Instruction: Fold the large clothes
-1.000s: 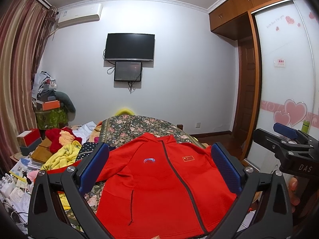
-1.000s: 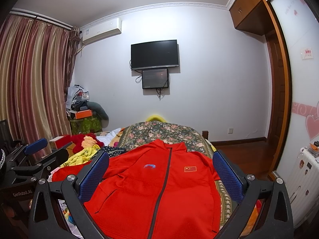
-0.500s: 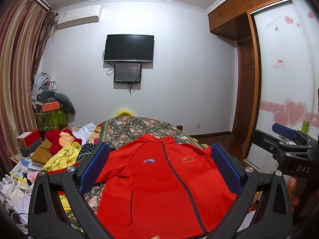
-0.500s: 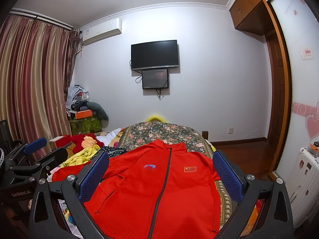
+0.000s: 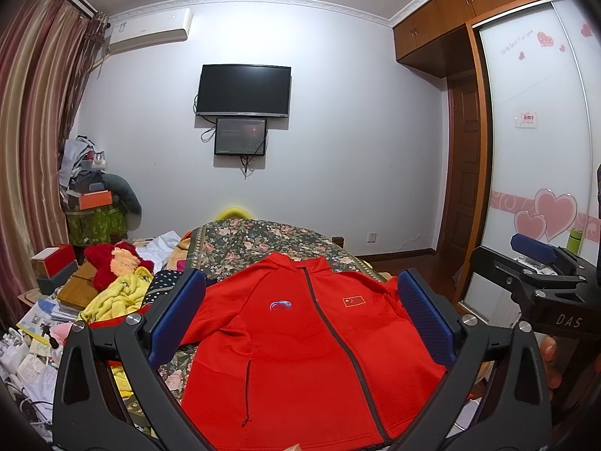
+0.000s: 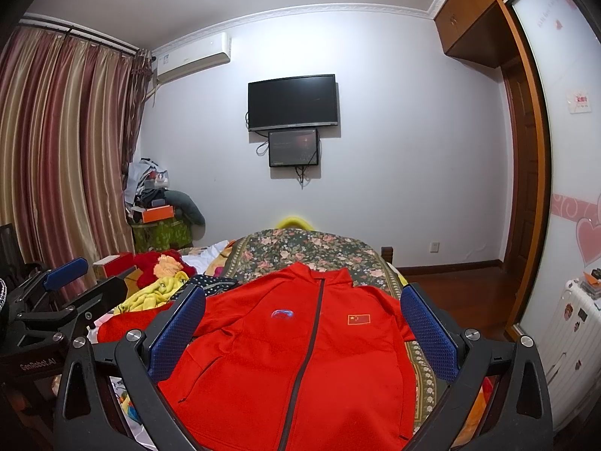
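A red zip jacket (image 5: 300,345) lies flat, front up and zipped, on the floral bedspread (image 5: 259,240), collar away from me; it also shows in the right wrist view (image 6: 300,357). My left gripper (image 5: 300,312) is open and empty, held above the jacket's near half. My right gripper (image 6: 300,319) is open and empty, also above the jacket. Each gripper shows at the edge of the other's view: the right one (image 5: 541,263), the left one (image 6: 64,293). The jacket's left sleeve runs off towards the pile at the left.
A pile of yellow, red and dotted clothes (image 5: 120,285) lies left of the jacket, with boxes (image 5: 56,267) and papers (image 5: 26,338) beyond. A wardrobe with heart stickers (image 5: 541,188) stands at the right. A white suitcase (image 6: 574,342) stands right of the bed.
Both grippers have stayed nearly still above the jacket, with only a slight drift. The jacket has not moved.
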Available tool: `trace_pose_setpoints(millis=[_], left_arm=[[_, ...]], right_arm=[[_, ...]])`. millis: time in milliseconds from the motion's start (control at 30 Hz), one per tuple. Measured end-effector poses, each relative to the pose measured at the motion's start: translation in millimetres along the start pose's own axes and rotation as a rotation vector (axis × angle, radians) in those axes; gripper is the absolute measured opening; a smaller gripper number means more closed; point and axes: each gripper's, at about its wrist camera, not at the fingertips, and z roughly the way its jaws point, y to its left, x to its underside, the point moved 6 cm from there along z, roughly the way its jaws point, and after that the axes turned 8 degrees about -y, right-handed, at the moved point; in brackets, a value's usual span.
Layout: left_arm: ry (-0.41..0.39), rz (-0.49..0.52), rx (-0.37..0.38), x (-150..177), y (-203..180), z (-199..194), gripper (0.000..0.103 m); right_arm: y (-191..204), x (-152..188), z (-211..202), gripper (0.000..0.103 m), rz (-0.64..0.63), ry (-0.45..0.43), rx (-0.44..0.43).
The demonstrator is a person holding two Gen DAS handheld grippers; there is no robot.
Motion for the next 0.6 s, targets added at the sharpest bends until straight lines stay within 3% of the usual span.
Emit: trace_pose_setpoints(millis=[400, 600], left_arm=[[0.030, -0.016, -0.016, 9, 15, 18, 0.103], [0.093, -0.037, -0.076, 27, 43, 48, 0.103]], right_arm=[[6, 8, 31, 0.103, -0.009, 0.049, -0.006], [15, 22, 71, 0.103, -0.040, 0.113, -0.022]])
